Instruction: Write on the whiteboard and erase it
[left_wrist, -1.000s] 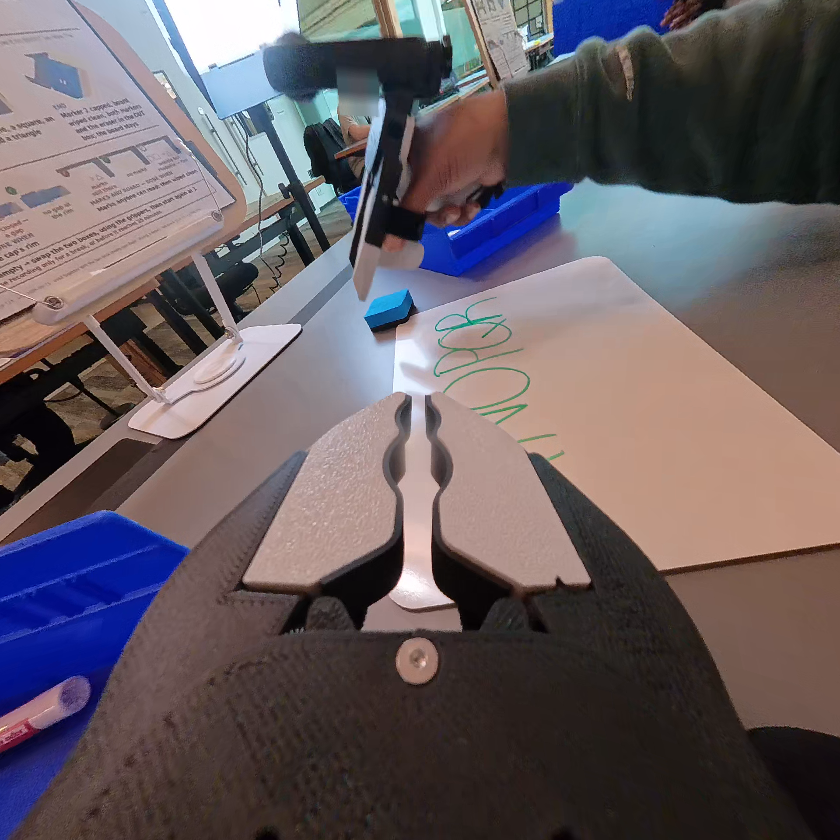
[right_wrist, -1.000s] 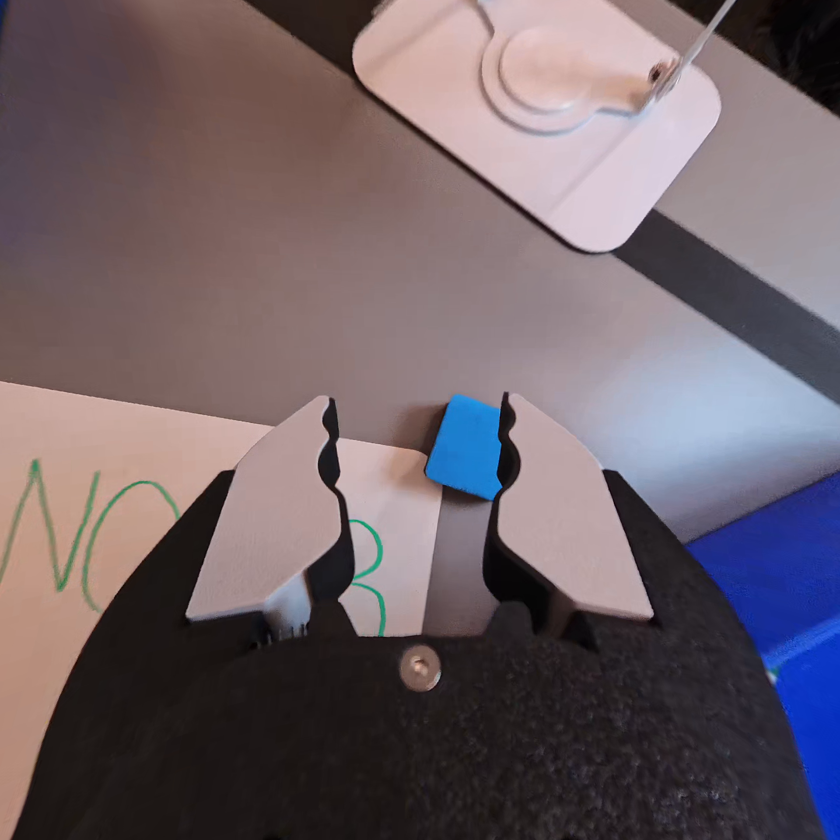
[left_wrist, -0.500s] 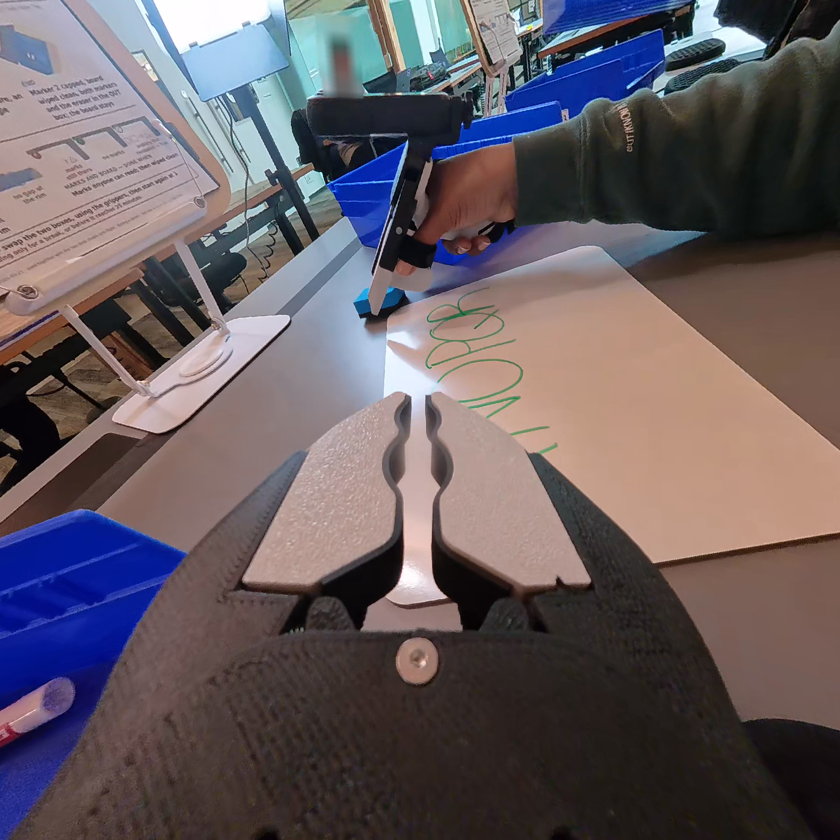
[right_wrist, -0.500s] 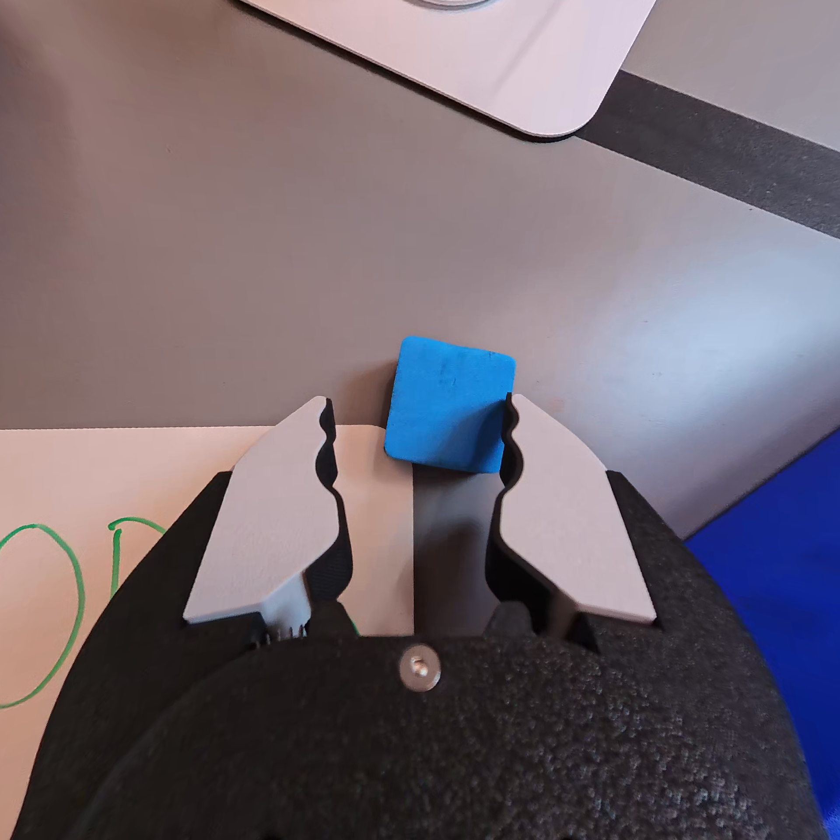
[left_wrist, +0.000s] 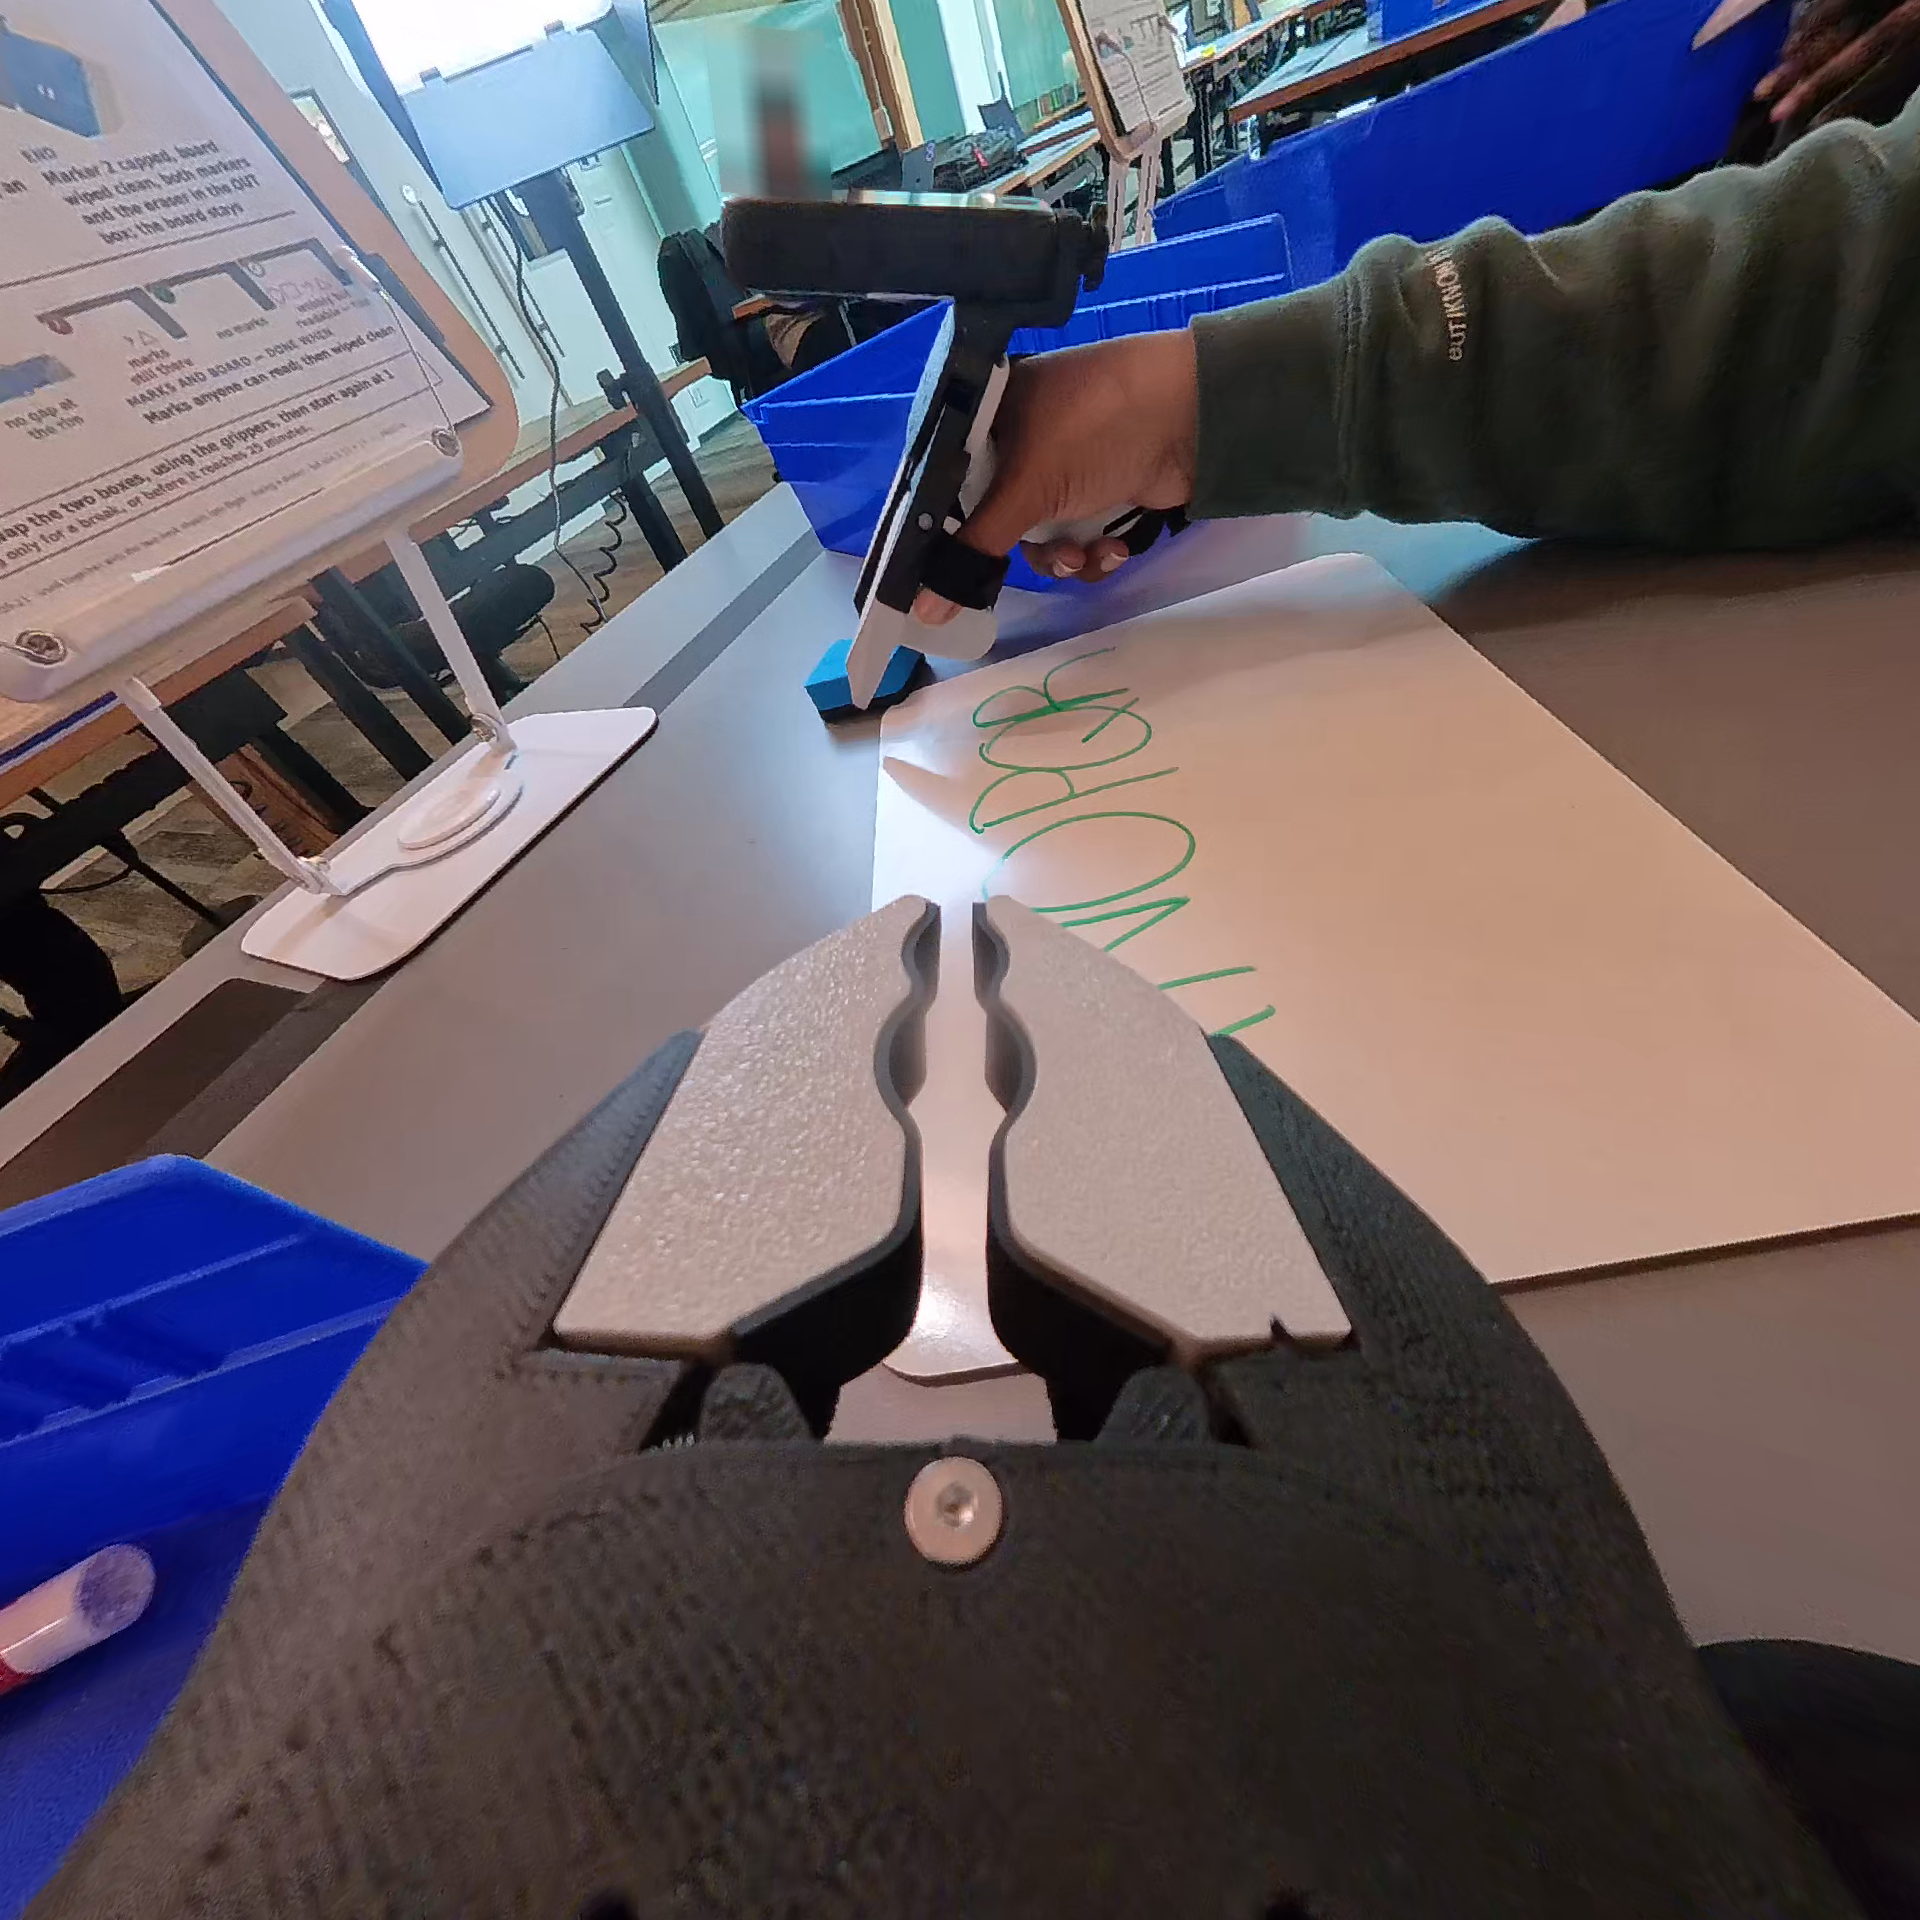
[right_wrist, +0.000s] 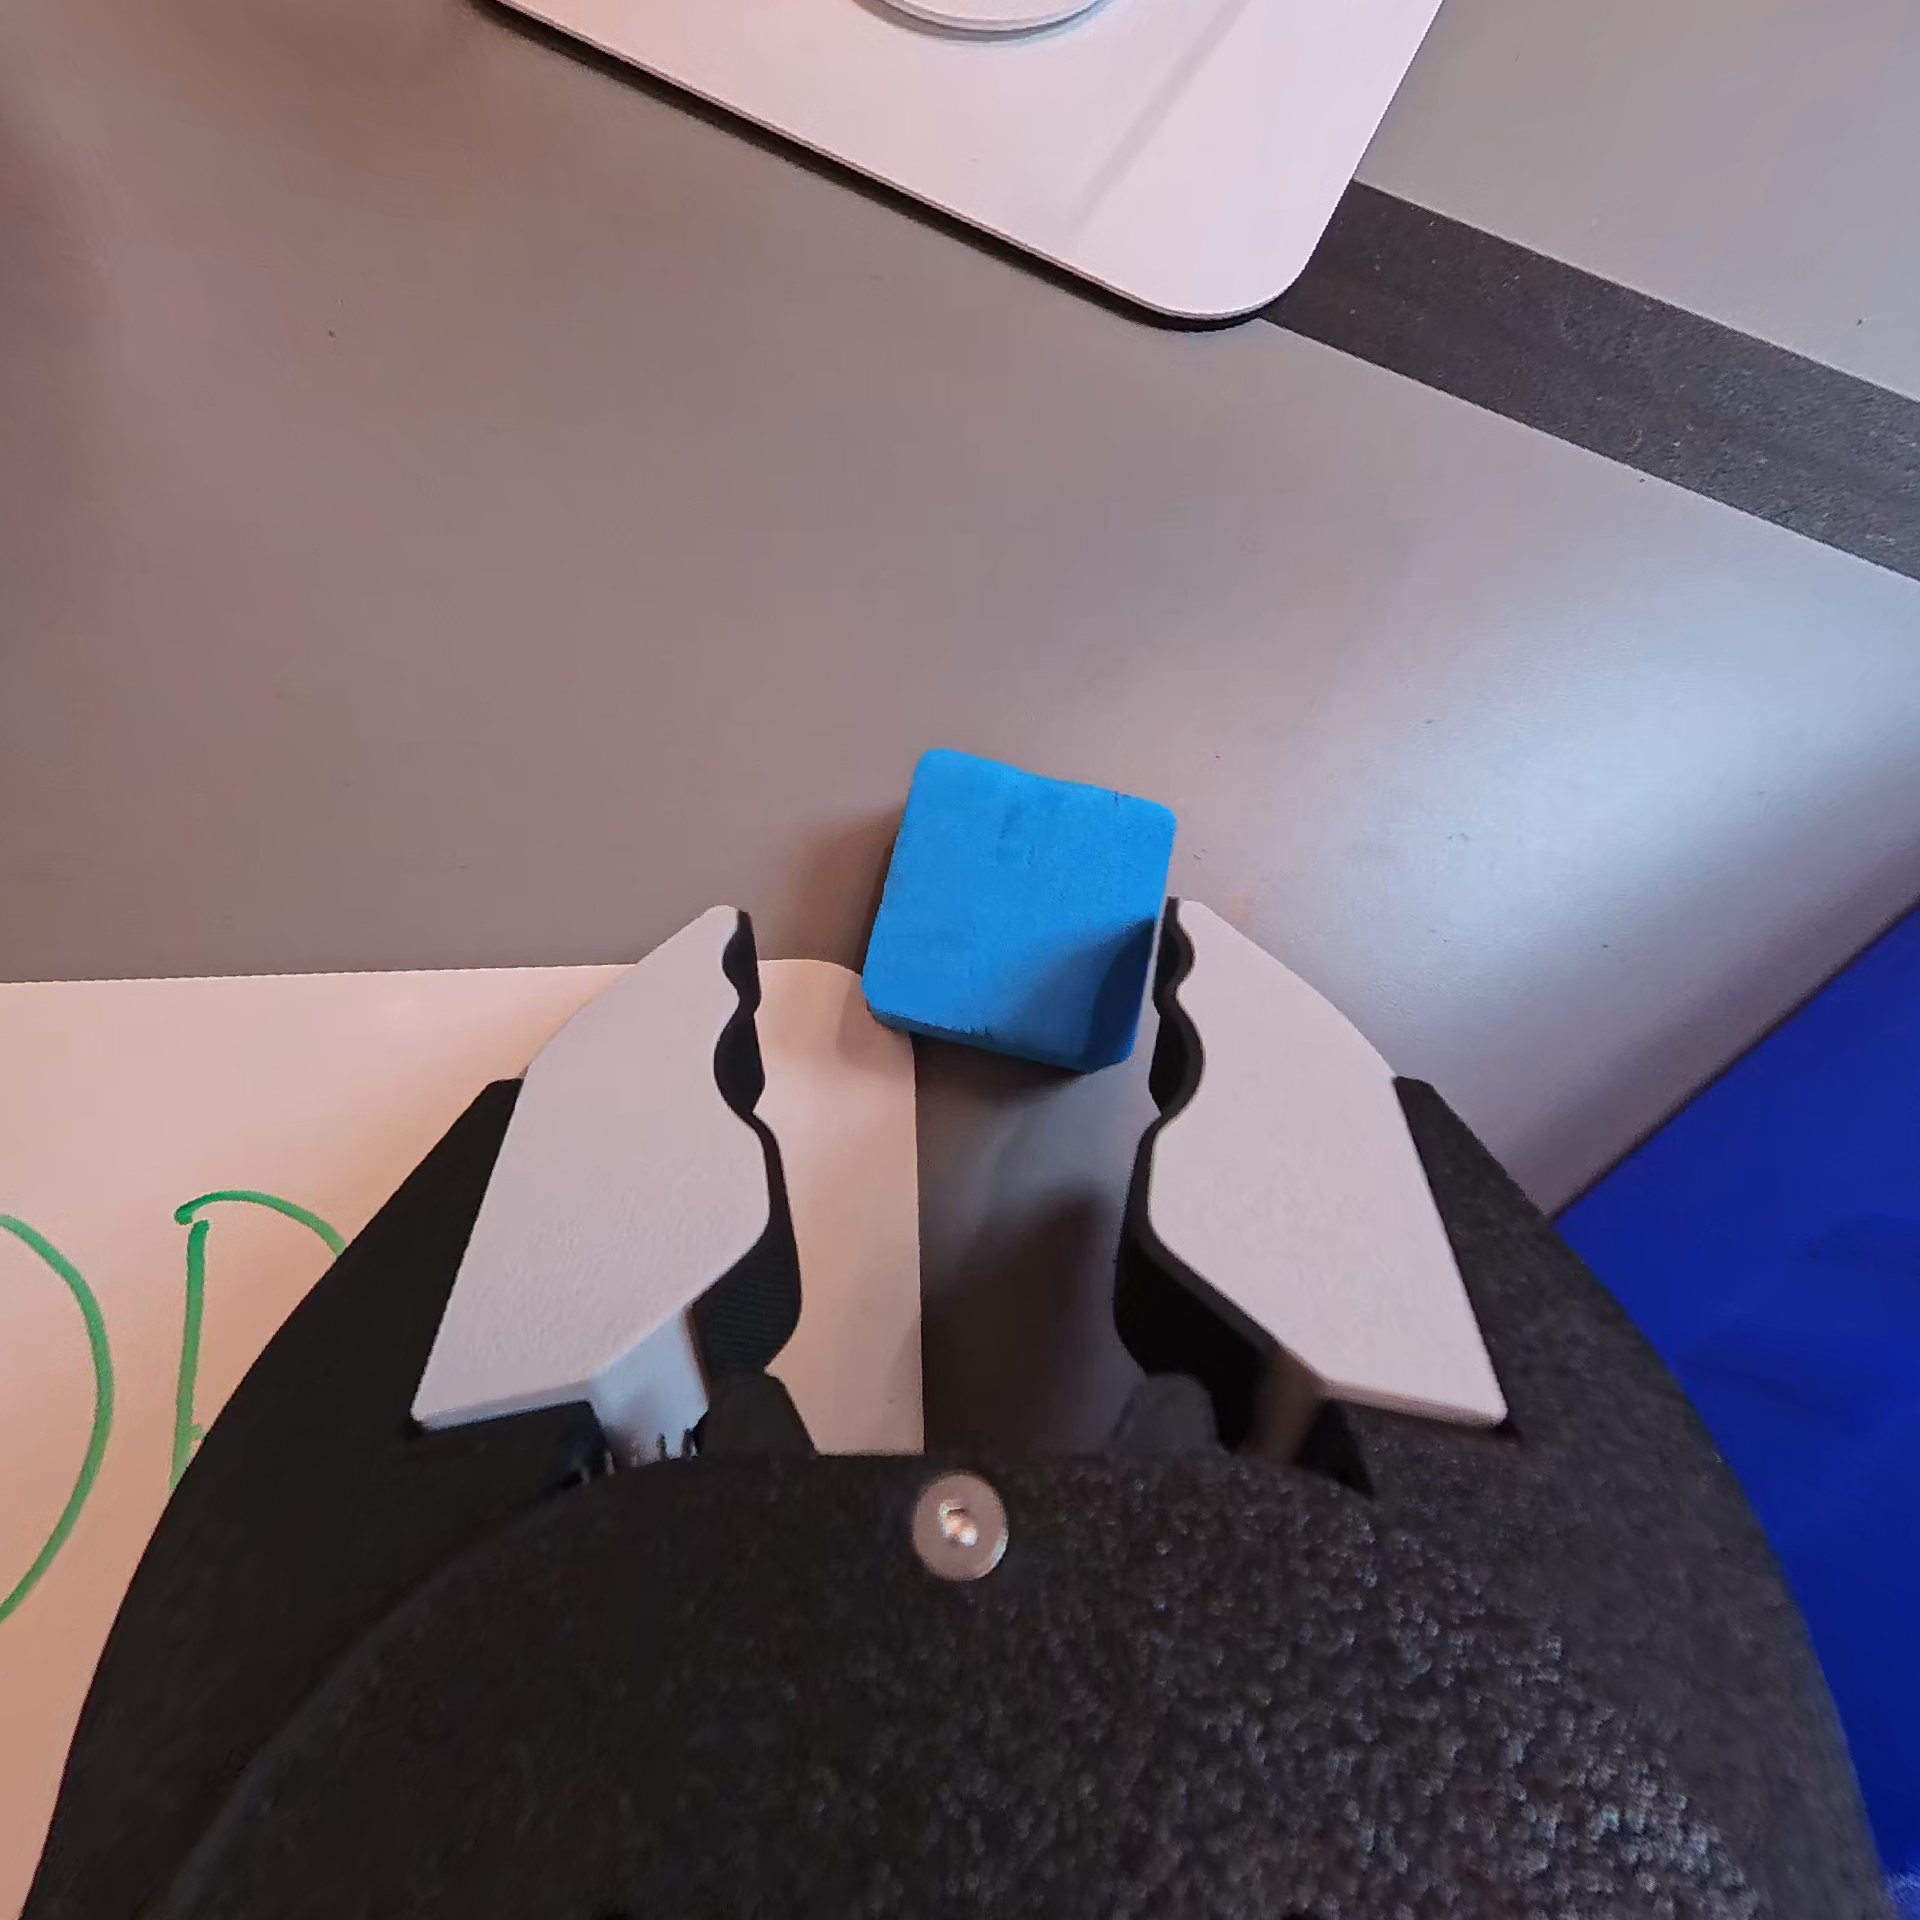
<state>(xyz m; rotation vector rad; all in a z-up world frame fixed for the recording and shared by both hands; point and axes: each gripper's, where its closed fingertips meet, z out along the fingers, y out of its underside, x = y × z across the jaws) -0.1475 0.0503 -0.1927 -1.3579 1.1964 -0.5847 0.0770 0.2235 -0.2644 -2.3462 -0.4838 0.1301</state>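
Observation:
A white whiteboard (left_wrist: 1455, 935) lies flat on the grey table, with green marker writing (left_wrist: 1081, 821) along its left side. It also shows in the right wrist view (right_wrist: 260, 1091), with the writing (right_wrist: 83, 1351). A small blue eraser (right_wrist: 1023, 904) sits on the table just off the board's far corner, also seen in the left wrist view (left_wrist: 831, 691). My right gripper (right_wrist: 951, 914) is open, tips down at the eraser, right finger close against its side. In the left wrist view the right gripper (left_wrist: 883, 665) is held by a hand. My left gripper (left_wrist: 956, 914) is shut and empty above the board's near corner.
A white stand base (right_wrist: 1039, 135) with an instruction sheet (left_wrist: 187, 312) stands left of the board. A blue bin (left_wrist: 156, 1351) at the near left holds a marker (left_wrist: 73, 1610). Another blue bin (left_wrist: 831, 436) sits behind the eraser and beside the right gripper (right_wrist: 1766, 1351). Across from one pair of fingers to the other is roughly 30 cm.
My right gripper has come down and forward onto the eraser, from above it to table level, still open. My left gripper has stayed shut and nearly still.

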